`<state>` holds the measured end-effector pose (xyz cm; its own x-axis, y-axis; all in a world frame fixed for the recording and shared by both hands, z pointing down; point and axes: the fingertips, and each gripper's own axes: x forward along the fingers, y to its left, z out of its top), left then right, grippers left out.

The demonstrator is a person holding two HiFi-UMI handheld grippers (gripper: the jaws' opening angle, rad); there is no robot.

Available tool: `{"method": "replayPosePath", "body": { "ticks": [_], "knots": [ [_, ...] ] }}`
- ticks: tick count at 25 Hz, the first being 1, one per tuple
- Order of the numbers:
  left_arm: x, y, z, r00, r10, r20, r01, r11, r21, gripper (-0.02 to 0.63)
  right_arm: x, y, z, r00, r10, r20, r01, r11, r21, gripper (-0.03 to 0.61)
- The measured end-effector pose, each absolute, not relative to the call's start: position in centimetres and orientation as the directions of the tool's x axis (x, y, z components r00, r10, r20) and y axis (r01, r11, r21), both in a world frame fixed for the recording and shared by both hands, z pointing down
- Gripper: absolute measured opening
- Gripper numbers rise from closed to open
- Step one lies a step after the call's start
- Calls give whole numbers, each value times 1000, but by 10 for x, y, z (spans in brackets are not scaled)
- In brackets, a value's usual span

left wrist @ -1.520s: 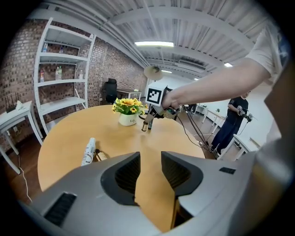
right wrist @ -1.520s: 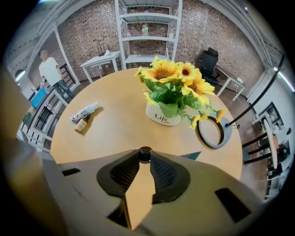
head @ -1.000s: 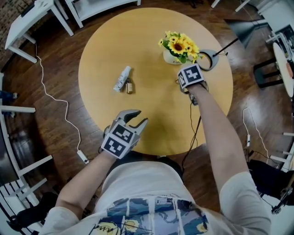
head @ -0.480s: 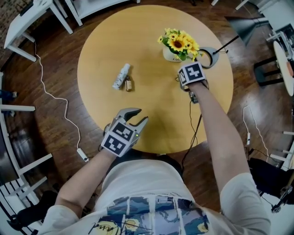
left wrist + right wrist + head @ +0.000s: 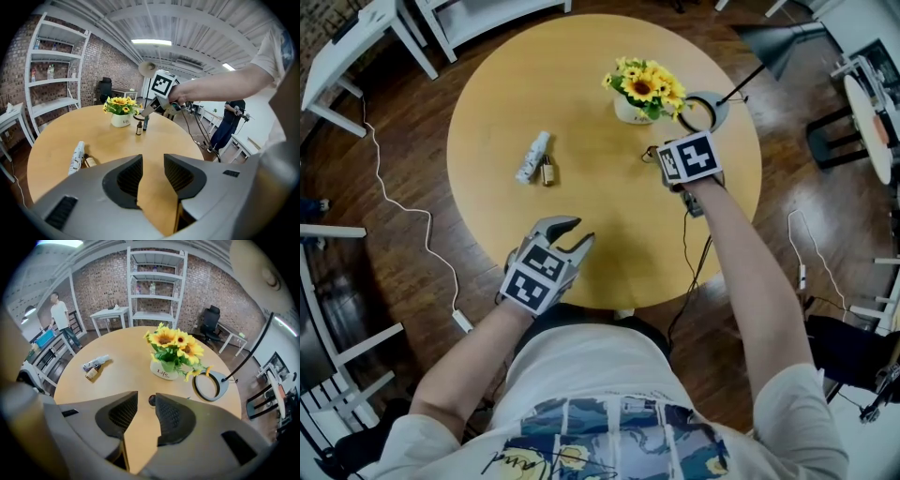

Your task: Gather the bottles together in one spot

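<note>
A white bottle (image 5: 532,157) lies on the round wooden table (image 5: 600,253) with a small amber bottle (image 5: 548,172) beside it. In the left gripper view two small bottles stand by the sunflower vase (image 5: 123,120): an amber one (image 5: 138,128) and a dark one (image 5: 146,123). My right gripper (image 5: 656,157) hangs just above them. Its jaws have just been opening; from above, a dark bottle cap (image 5: 152,400) shows between the tips, untouched. My left gripper (image 5: 577,232) hovers near the table's front edge, jaws slightly apart and empty.
A ring-shaped lamp base (image 5: 705,111) sits right of the vase (image 5: 630,108). White desks and shelving (image 5: 157,284) stand around the table, and a cable (image 5: 403,202) trails on the floor at left. A person (image 5: 230,123) stands beyond the table.
My right gripper has lifted off the small bottle by the vase and its jaws have spread apart. The left gripper has stayed where it was.
</note>
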<state>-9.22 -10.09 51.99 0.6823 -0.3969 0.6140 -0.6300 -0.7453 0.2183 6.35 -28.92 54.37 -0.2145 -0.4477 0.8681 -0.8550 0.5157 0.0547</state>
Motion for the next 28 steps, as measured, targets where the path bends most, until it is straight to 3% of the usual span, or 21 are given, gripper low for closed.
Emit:
{"method": "replayPosePath", "body": {
  "ticks": [11,19,28],
  "knots": [
    [-78,-74,484,616,-518,594,-731,-657,186,144,108,-156,449,-414,-604,681,-856,512,-66,149],
    [-58,-32,453,527,-617,584,-821,-547,163,144,174,-31,431,-445,-691,569,-880,456,-134,155],
    [-35,27,433,459,-665,589,-873,-460,161,149,199,41,399,-497,-711,497,-843,531,-84,156]
  ]
}}
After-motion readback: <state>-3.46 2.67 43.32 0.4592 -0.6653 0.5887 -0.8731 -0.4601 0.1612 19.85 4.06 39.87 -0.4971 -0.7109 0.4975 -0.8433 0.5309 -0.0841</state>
